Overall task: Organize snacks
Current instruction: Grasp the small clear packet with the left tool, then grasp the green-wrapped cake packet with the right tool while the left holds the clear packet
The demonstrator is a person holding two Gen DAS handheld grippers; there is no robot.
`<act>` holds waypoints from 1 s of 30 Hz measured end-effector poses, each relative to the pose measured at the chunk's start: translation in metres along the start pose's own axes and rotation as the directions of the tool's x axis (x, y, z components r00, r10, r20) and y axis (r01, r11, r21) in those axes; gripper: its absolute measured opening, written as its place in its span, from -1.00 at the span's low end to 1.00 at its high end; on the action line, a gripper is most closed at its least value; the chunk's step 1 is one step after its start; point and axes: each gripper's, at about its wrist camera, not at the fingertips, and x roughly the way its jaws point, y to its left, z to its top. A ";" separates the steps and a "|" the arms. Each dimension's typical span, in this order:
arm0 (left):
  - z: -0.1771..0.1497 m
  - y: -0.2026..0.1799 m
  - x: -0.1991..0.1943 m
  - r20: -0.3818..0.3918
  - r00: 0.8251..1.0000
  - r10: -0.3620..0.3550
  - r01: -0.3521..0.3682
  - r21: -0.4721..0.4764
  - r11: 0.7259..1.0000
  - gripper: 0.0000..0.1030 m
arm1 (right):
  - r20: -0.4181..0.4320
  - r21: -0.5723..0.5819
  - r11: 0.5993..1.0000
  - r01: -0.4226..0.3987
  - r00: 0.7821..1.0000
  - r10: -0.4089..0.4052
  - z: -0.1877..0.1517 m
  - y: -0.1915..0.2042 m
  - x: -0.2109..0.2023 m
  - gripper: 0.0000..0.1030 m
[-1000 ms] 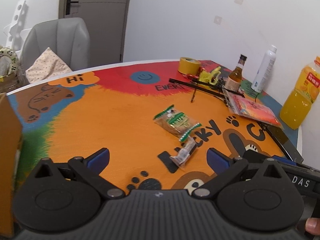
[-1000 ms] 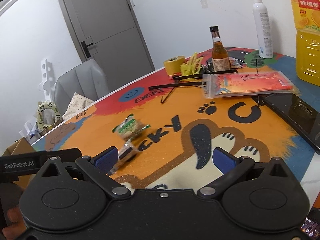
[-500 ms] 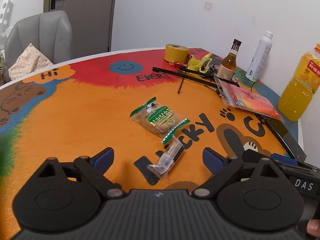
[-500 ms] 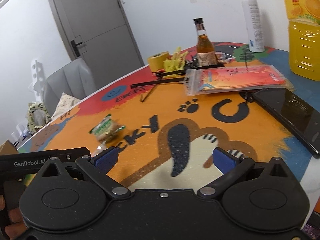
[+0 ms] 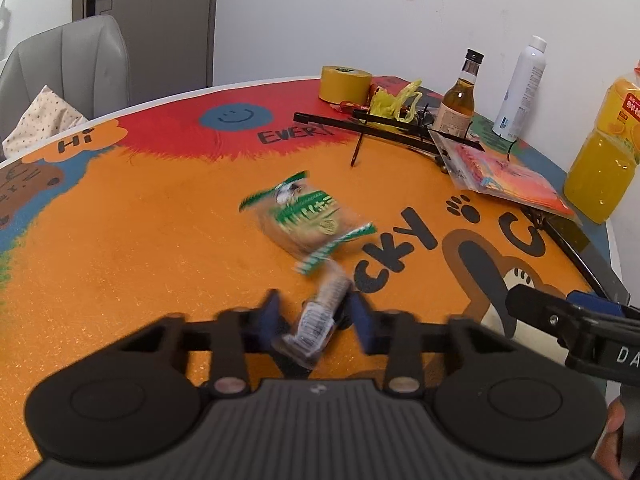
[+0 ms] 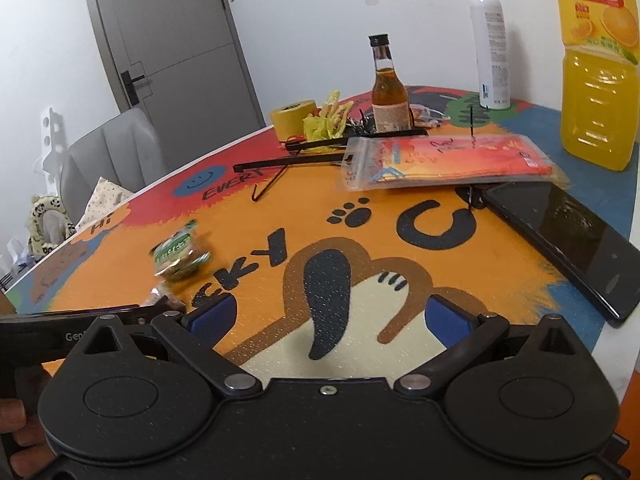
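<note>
Left wrist view shows the left tongs (image 5: 314,314) clenched on a small clear-wrapped snack (image 5: 320,320), their blue pads (image 5: 269,314) pressing it from either side. The snack lies low on the painted worktop (image 5: 160,220), just on the near side of the green-striped biscuit packet (image 5: 306,218), which I take as my landmark. Both wrappers are smeared with motion blur, so I cannot tell whether the small one has left the surface yet.

Right wrist view shows the right tongs (image 6: 328,316) released, pads wide apart and nothing between them, hovering over the painted paw design to the right of the green-striped biscuit packet (image 6: 178,254). A hand (image 6: 18,436) grips the left tool at that view's lower left edge.

Well beyond the packet, toward the wall, stand a roll of yellow tape (image 5: 345,84), a brown glass bottle (image 5: 458,100), a white spray can (image 5: 520,88) and an orange juice bottle (image 5: 604,160); a red flat pouch (image 6: 444,160) and a dark phone (image 6: 560,240) lie to the packet's right.

By my reckoning the step in hand is the pickup of the small snack. Next comes a clean lift clear of the packet's crimped edge, then a carry to wherever the snacks are gathered; no container shows in either view. The crinkly wrapper may slip, so a firm pinch matters.
</note>
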 end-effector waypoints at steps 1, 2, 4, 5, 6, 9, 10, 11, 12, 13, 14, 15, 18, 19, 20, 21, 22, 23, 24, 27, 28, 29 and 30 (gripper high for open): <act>0.000 0.002 -0.001 -0.005 1.000 -0.001 0.000 -0.004 1.000 -0.66 | 0.001 -0.001 1.000 -0.004 1.000 0.004 0.000 0.001 0.000 0.99; 0.000 0.004 -0.002 -0.007 1.000 -0.007 0.007 -0.007 1.000 -0.66 | 0.000 0.000 1.000 -0.012 1.000 0.012 0.000 0.003 0.000 0.99; -0.001 0.008 -0.004 -0.011 1.000 -0.007 0.007 -0.008 1.000 -0.66 | -0.009 0.000 0.999 -0.044 0.999 0.044 0.000 0.005 0.001 0.99; -0.002 0.010 -0.006 -0.012 1.000 -0.008 0.008 -0.012 1.000 -0.66 | -0.011 0.000 0.998 -0.056 0.998 0.056 0.000 0.007 0.001 0.99; -0.003 0.011 -0.008 -0.013 1.000 -0.009 0.009 -0.017 1.000 -0.67 | -0.013 -0.002 0.998 -0.060 0.998 0.060 0.000 0.009 0.001 0.99; -0.005 0.016 -0.015 -0.008 1.000 -0.010 0.010 -0.023 1.000 -0.67 | -0.015 -0.007 0.998 -0.070 0.997 0.070 0.001 0.018 0.005 0.99; -0.005 0.019 -0.017 -0.005 1.000 -0.007 0.007 -0.027 1.000 -0.67 | -0.016 -0.009 0.997 -0.076 0.997 0.076 0.002 0.021 0.006 0.99; -0.004 0.022 -0.019 0.000 1.000 -0.004 0.004 -0.031 1.000 -0.67 | -0.016 -0.012 0.997 -0.081 0.997 0.081 0.003 0.025 0.007 0.99; -0.004 0.025 -0.021 0.004 1.000 0.002 -0.002 -0.037 0.999 -0.67 | -0.015 -0.018 0.996 -0.088 0.996 0.088 0.004 0.028 0.008 0.99; -0.003 0.028 -0.023 0.007 1.000 0.009 -0.009 -0.044 0.999 -0.67 | -0.014 -0.023 0.995 -0.095 0.995 0.095 0.005 0.032 0.010 0.99; -0.003 0.032 -0.024 0.010 1.000 0.016 -0.016 -0.053 0.998 -0.67 | -0.013 -0.026 0.994 -0.102 0.995 0.101 0.006 0.036 0.012 0.99; -0.002 0.036 -0.025 0.013 1.000 0.024 -0.023 -0.060 0.998 -0.67 | -0.015 -0.028 0.994 -0.107 0.994 0.107 0.007 0.040 0.014 0.99; 0.001 0.047 -0.027 0.020 0.999 0.041 -0.039 -0.079 0.996 -0.67 | -0.022 -0.038 0.991 -0.125 0.992 0.124 0.011 0.051 0.020 0.98; 0.002 0.050 -0.027 0.024 0.999 0.047 -0.045 -0.085 0.995 -0.67 | -0.024 -0.043 0.990 -0.133 0.991 0.132 0.013 0.055 0.022 0.98; 0.003 0.054 -0.028 0.028 0.998 0.054 -0.052 -0.093 0.994 -0.67 | -0.026 -0.049 0.989 -0.142 0.990 0.141 0.014 0.059 0.024 0.98; 0.004 0.058 -0.028 0.031 0.998 0.061 -0.058 -0.100 0.993 -0.67 | -0.027 -0.058 0.987 -0.149 0.989 0.148 0.016 0.063 0.026 0.97; 0.006 0.061 -0.028 0.034 0.997 0.067 -0.063 -0.109 0.992 -0.67 | -0.028 -0.066 0.986 -0.155 0.988 0.153 0.018 0.068 0.028 0.97; 0.007 0.065 -0.028 0.037 0.997 0.073 -0.068 -0.116 0.991 -0.67 | -0.028 -0.074 0.984 -0.161 0.987 0.160 0.020 0.072 0.030 0.96; 0.008 0.068 -0.028 0.041 0.996 0.079 -0.074 -0.122 0.990 -0.67 | -0.028 -0.078 0.983 -0.166 0.986 0.164 0.022 0.076 0.032 0.95; 0.012 0.079 -0.028 0.050 0.994 0.096 -0.088 -0.144 0.986 -0.67 | -0.029 -0.092 0.981 -0.174 0.985 0.172 0.027 0.088 0.040 0.92; 0.013 0.082 -0.028 0.052 0.994 0.101 -0.092 -0.149 0.985 -0.67 | -0.031 -0.098 0.980 -0.171 0.985 0.169 0.028 0.092 0.043 0.92; 0.014 0.086 -0.028 0.054 0.993 0.108 -0.098 -0.154 0.983 -0.67 | -0.032 -0.103 0.980 -0.170 0.985 0.168 0.029 0.097 0.047 0.92; 0.015 0.089 -0.028 0.056 0.992 0.113 -0.103 -0.158 0.982 -0.67 | -0.032 -0.106 0.979 -0.171 0.985 0.169 0.030 0.101 0.049 0.92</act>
